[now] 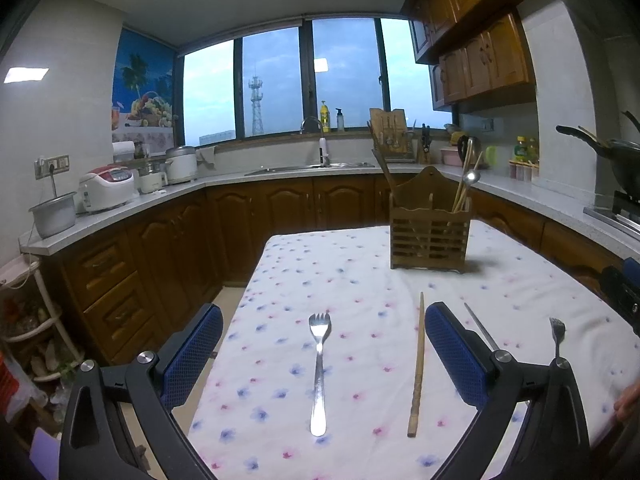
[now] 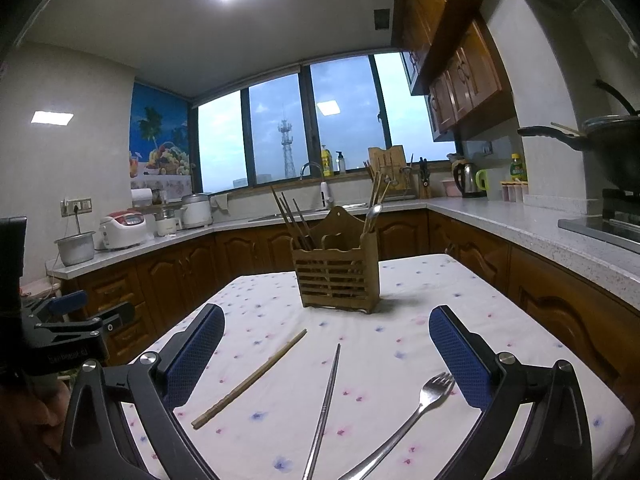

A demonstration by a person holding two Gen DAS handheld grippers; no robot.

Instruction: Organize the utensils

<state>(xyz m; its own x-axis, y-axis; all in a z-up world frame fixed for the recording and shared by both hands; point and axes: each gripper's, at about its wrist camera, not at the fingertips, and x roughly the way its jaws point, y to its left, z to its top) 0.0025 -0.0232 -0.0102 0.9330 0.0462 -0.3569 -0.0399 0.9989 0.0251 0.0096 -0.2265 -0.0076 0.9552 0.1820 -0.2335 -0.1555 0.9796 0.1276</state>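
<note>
A wooden utensil holder (image 1: 430, 236) stands at the far end of the flowered tablecloth (image 1: 340, 280), with chopsticks and a spoon in it; it also shows in the right wrist view (image 2: 338, 276). My left gripper (image 1: 324, 350) is open above a steel fork (image 1: 319, 372), with a wooden chopstick (image 1: 417, 368) just inside its right finger. A metal chopstick (image 1: 482, 328) and a second fork (image 1: 557, 336) lie further right. My right gripper (image 2: 326, 354) is open over the wooden chopstick (image 2: 250, 380), the metal chopstick (image 2: 326, 404) and a fork (image 2: 416, 412).
The table sits in a kitchen with wooden cabinets and a grey counter (image 2: 520, 220) close on the right. A wok (image 2: 608, 140) stands on the stove at right. Rice cookers (image 1: 106, 186) and a pot are on the left counter. The left gripper's body (image 2: 68, 320) shows at the left edge.
</note>
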